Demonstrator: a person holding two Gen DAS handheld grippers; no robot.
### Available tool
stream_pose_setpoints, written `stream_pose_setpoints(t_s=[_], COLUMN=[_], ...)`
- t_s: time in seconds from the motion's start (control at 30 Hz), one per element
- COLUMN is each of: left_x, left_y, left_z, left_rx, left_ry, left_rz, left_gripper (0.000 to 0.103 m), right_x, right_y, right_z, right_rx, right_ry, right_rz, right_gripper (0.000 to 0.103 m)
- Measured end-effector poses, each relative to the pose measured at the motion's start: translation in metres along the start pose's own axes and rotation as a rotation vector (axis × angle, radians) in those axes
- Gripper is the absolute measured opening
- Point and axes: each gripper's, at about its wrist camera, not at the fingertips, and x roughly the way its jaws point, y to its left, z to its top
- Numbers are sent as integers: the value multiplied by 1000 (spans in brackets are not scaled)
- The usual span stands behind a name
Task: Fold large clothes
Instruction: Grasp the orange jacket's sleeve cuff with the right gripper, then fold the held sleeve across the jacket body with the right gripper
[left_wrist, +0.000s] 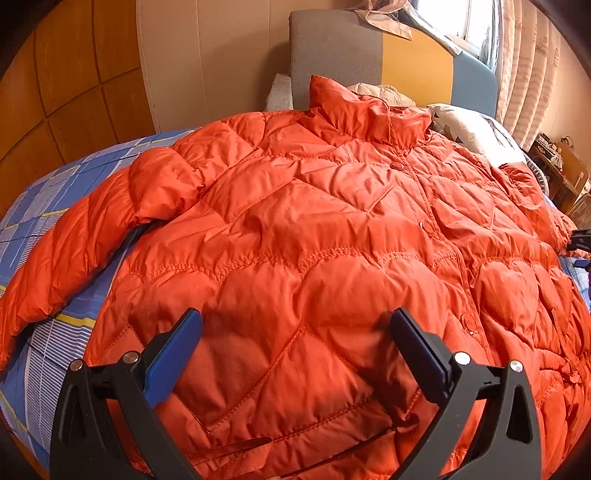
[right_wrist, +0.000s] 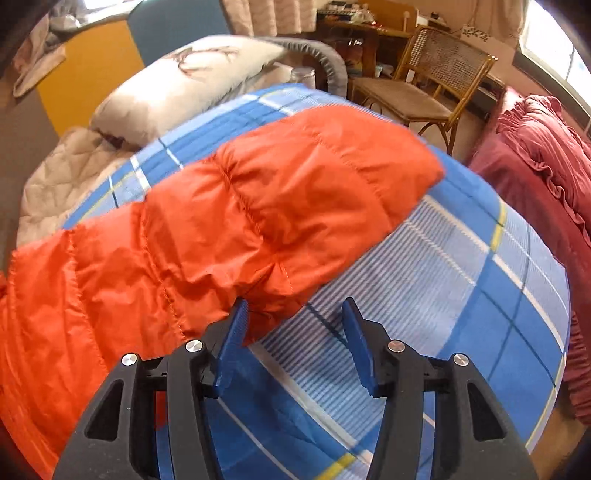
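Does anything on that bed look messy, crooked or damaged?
Nothing looks damaged. The orange jacket lies spread face up on the plaid sheet, buttoned, sleeves out to the sides, surface merely wrinkled. The collar stands up a bit crumpled. Both the left gripper and right gripper are open, holding nothing.

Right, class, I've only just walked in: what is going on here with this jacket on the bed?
A person with two handheld grippers is about to fold an orange puffer jacket, spread front-up on a blue plaid bedsheet. The left gripper hovers open over the jacket's lower front. The right gripper is open beside one sleeve. Nothing is gripped or folded yet.
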Motion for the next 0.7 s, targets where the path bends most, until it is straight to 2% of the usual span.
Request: stream_pose_setpoints(t_s=[0.07, 0.13, 0.17, 0.3, 0.37, 0.5, 0.6, 0.7], left_x=[0, 1, 0, -1, -1, -4, -8, -10], left_y=[-1, -1, -2, -3, -4, -7, -7, -4], left_z=[0, 0, 0, -1, -2, -3, -5, -8], left_rx=[3, 7, 8, 12, 21, 35, 36, 34], left_ry=[1, 5, 5, 6, 6, 3, 0, 0], left_rz=[1, 2, 2, -3, -9, -24, -37, -43], left_gripper=[101, 101, 101, 101, 101, 101, 101, 101], right_x=[2, 0, -1, -17, -40, -90, -133, -167], right_y=[9, 20, 23, 36, 50, 88, 130, 175], right_z=[0, -1, -1, 0, -2, -12, -35, -71], right_rx=[-47, -125, -153, -239, -318, -481, -634, -783], right_ry=[-27, -60, -69, -142, -229, -388, -500, -569], right_rz=[-27, -43, -42, -45, -60, -27, 19, 86], right_gripper=[44, 14, 9, 6, 6, 6, 6, 6])
